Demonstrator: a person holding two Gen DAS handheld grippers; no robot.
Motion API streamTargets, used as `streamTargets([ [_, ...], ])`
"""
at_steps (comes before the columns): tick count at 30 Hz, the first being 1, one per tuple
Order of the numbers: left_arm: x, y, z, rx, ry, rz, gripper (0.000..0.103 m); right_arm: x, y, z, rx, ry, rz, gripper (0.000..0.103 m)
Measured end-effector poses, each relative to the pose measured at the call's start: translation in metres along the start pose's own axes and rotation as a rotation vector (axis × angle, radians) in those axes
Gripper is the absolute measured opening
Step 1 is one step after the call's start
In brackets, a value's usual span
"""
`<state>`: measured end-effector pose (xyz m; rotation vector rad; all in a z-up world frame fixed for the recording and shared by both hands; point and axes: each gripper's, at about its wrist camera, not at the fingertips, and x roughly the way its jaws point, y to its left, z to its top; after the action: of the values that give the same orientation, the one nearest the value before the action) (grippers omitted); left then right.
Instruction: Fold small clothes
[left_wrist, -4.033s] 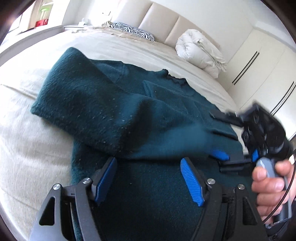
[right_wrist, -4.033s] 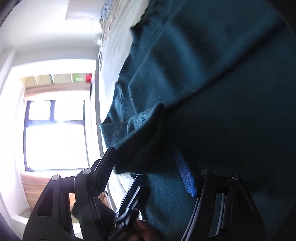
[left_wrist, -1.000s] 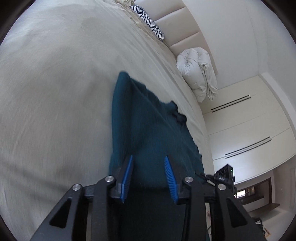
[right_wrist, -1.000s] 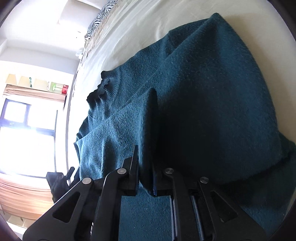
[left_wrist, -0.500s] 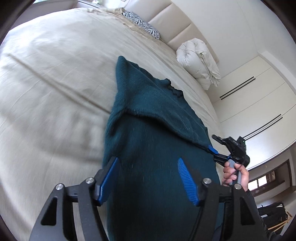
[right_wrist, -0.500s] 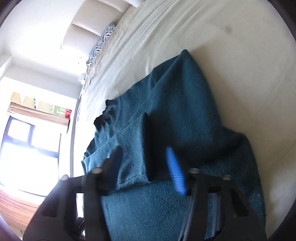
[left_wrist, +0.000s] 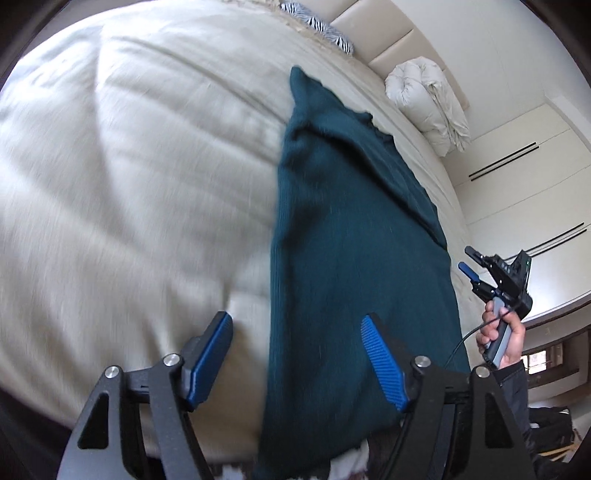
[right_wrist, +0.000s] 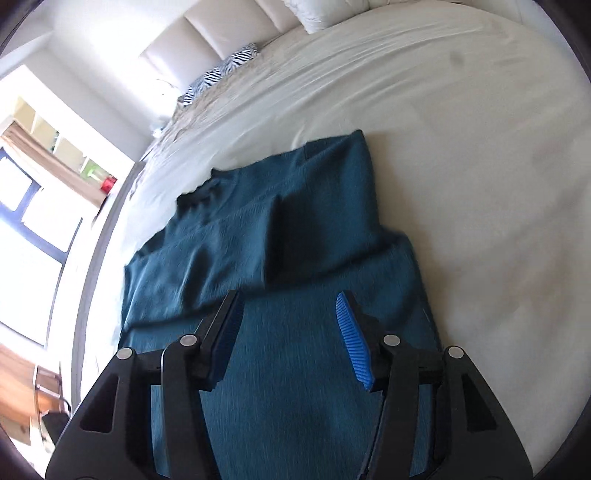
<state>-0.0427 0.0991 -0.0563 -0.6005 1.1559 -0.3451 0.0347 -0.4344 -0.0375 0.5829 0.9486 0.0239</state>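
Lying flat on the bed (right_wrist: 461, 110): teal sweater (right_wrist: 295, 258), sleeves folded in. Hovering over its hem, spread wide, gripping nothing: left gripper (left_wrist: 295, 358), right gripper (right_wrist: 288, 332). Advising pinching both hem corners evenly.

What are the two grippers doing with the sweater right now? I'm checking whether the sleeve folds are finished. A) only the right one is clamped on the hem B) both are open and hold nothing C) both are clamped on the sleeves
B: the left gripper and right gripper both stand open above the teal sweater, with no cloth between their fingers.
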Motion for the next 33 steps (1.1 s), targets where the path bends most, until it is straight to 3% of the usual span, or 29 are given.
streamTargets([
  [9,-0.001,0.004,-0.044,-0.015,0.123,0.003,0.067,-0.061,-0.045,-0.084,0.058,0.051,0.033,0.052],
  [14,0.003,0.006,-0.054,-0.007,0.157,0.013,0.053,-0.085,-0.074,-0.116,0.125,0.063,0.03,0.052],
  [23,0.007,0.015,-0.054,-0.055,0.167,-0.041,0.054,-0.111,-0.086,-0.134,0.106,0.095,-0.005,0.052],
  [33,0.007,0.012,-0.055,-0.002,0.198,-0.042,0.05,-0.139,-0.115,-0.153,0.159,0.142,-0.02,0.052],
])
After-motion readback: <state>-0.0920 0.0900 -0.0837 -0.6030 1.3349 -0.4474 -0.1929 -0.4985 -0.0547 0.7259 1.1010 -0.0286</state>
